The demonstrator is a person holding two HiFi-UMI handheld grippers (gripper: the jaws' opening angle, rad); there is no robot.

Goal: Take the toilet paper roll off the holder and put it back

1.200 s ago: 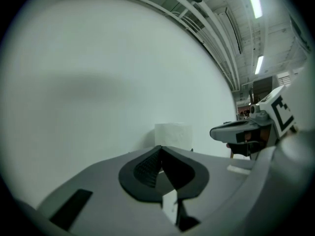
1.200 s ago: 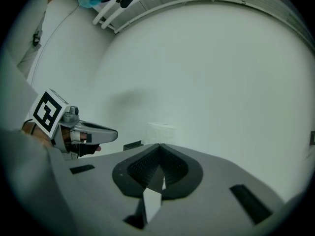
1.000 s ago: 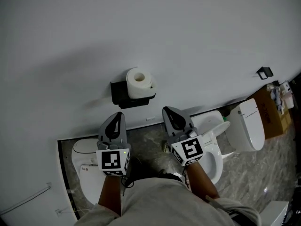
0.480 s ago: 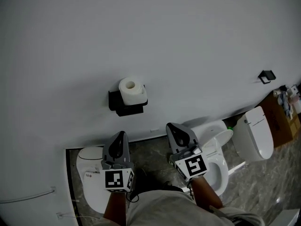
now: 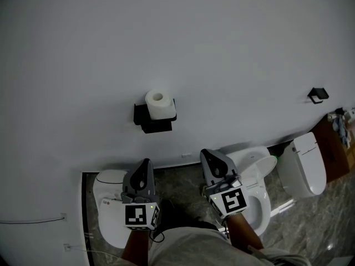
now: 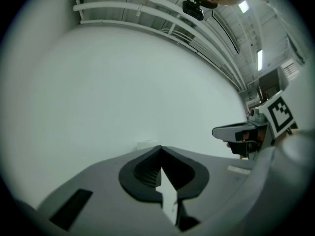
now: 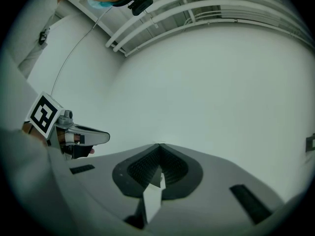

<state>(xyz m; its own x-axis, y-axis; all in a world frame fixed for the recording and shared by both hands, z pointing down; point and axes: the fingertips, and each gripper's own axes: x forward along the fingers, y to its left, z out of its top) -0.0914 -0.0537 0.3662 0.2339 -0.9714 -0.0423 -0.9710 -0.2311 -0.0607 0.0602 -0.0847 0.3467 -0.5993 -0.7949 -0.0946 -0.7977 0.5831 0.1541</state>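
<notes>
head view shows the toilet paper roll sitting on the black holder, which is fixed to the white wall. the roll's core hole is turned toward the camera. it looks full and sits squarely on the holder, not hanging off.

the left gripper is below the holder in the picture and nearly in line with it. the right gripper is below the holder and off to its right. both are well apart from the holder and point toward the wall. each gripper's own view shows its 2 jaws pressed together with nothing between them and only bare wall ahead, so both are closed and empty.

a seated roll and 2 closed grippers short of the holder fit 2 stages: the roll waiting to be lifted off, or the roll already set back with the hands clear of it. the pictures do not settle which.

some things hold for either. the roll is soft and would likely dent under a hard pinch. it also seems to rest loosely, so i judge that any travel near the holder should be straight and level, not a sideways sweep past the roll.

3 white toilets stand below the holder: 1 to its lower left, 1 to its lower right and 1 far to its right. the grippers hang over the first 2, so the hands should stay high enough to clear the rims.
</notes>
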